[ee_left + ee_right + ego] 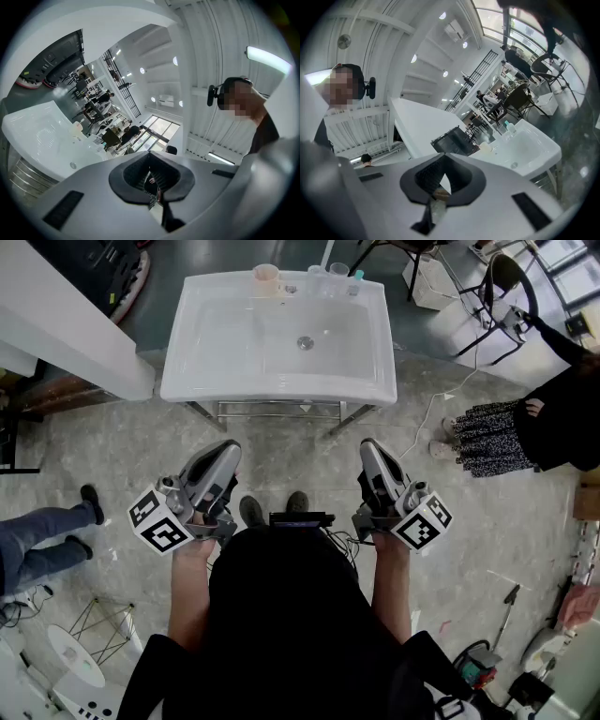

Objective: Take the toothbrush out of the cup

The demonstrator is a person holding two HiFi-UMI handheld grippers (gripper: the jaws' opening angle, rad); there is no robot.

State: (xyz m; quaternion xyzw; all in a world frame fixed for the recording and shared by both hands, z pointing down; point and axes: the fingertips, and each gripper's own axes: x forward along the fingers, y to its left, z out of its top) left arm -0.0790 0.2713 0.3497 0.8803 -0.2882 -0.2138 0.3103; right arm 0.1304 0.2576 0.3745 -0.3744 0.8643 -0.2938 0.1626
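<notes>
The toothbrush is too small to make out among the cups (316, 279) on the far rim of the white sink (281, 390), so its direction cannot be told. Bare floor (300, 460) lies between the sink's near edge and the left gripper (220, 450) and right gripper (371, 450). Both have their jaws closed together on nothing.

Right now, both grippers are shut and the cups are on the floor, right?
Not quite. The cups stand on the sink's back rim, not the floor; the head view shows it. The left gripper and right gripper are both shut.
</notes>
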